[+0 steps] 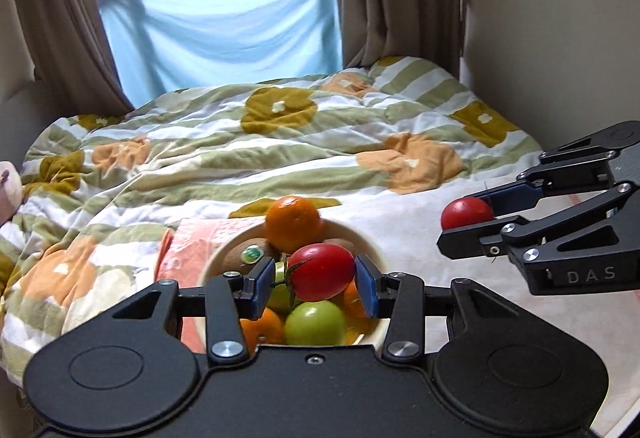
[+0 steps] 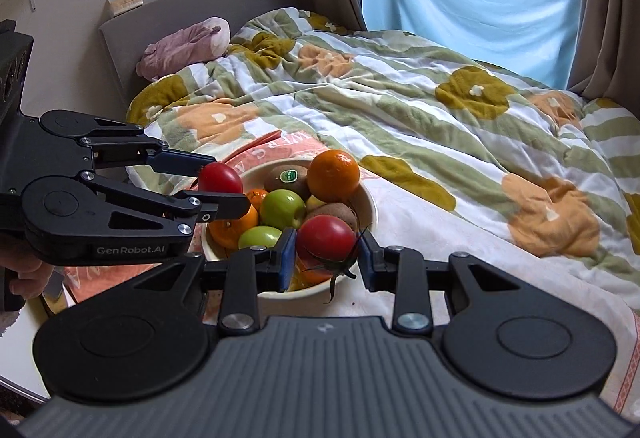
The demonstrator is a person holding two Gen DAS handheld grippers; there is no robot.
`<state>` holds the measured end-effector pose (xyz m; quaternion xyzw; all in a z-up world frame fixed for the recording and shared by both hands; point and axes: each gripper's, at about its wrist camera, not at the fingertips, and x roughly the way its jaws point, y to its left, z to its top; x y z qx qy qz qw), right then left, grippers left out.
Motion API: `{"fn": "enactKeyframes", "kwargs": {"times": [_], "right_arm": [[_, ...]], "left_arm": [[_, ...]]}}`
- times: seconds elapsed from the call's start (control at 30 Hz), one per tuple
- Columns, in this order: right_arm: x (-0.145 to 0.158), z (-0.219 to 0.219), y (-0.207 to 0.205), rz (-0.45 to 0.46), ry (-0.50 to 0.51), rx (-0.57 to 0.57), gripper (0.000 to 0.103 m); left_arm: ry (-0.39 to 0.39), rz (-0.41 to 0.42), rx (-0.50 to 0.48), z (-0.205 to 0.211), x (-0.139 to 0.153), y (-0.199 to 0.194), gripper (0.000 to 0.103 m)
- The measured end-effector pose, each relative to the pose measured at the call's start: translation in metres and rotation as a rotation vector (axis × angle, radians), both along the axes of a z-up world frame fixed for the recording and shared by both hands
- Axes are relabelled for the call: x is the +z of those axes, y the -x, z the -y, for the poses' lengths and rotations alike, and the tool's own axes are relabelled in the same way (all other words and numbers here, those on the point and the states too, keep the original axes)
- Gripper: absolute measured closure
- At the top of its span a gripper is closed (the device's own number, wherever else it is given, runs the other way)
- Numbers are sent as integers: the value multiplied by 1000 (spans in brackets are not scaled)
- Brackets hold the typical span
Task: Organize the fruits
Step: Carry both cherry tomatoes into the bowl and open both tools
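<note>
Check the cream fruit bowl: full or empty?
Full. The round cream bowl is heaped with a large orange, green apples, brown kiwis and small oranges, piled above its rim.

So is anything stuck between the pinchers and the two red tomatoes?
No. Each gripper already has its tomato right between its blue pads, with nothing in between. The left gripper pinches one tomato, and the right gripper pinches the other tomato. The bowl of fruit sits behind and below them.
</note>
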<state>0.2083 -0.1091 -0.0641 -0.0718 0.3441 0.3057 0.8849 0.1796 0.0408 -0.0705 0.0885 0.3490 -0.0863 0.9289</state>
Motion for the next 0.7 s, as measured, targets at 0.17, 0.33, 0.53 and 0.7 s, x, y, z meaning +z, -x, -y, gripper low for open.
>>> {"fn": "enactKeyframes", "kwargs": {"times": [0.17,0.33,0.53,0.7], "right_arm": [[-12,-33,-26,-26,12,5,56],[-27,-59,-51,-60,24,-1,56],[-43,-79,-74,-82,45,-20,56],[-52,-86,-84,-101,55,-32,56]], "left_arm": [[0,-35,47,-27,-15,-26,55],[1,-64,66,-47,-30,-50,55],[-14,-107,71,-61,-47,-73,55],[-22,-141,66,-65,-55,-81,55]]}}
